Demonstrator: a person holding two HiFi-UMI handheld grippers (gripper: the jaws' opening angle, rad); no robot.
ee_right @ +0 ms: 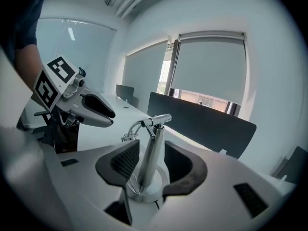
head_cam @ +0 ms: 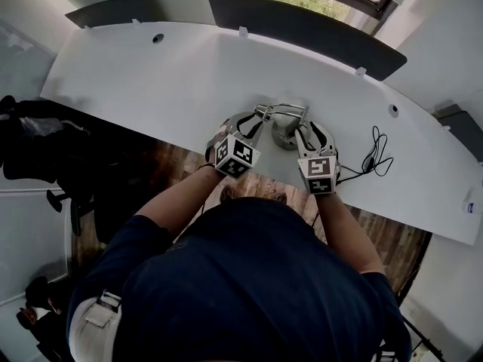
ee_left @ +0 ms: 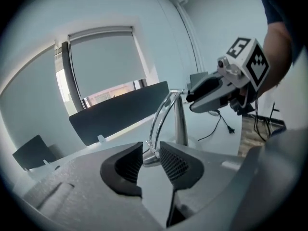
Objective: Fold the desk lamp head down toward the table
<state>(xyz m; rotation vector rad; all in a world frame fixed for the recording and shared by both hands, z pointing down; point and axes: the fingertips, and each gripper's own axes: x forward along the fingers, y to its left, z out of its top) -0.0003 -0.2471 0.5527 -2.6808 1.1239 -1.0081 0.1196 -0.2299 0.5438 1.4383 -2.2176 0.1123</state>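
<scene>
A chrome desk lamp [head_cam: 284, 130] stands on the white table [head_cam: 151, 81] near its front edge. Its head arm is a curved chrome loop [ee_left: 161, 113] swung down from the top of the upright post [ee_right: 153, 146]. My left gripper [head_cam: 259, 118] is open around the small lower end of that loop [ee_left: 150, 158], with a gap beside the left pad. My right gripper [head_cam: 306, 132] is open around the post just above the round base [ee_right: 144, 194], with space on both sides. Each gripper shows in the other's view: the right gripper [ee_left: 191, 96] and the left gripper [ee_right: 109, 113].
A black cable [head_cam: 375, 155] lies coiled on the table right of the lamp. Dark divider panels [head_cam: 302, 27] line the table's far edge. Two round grommet holes [head_cam: 158, 38] sit in the top. A black office chair [head_cam: 34, 153] stands at the left.
</scene>
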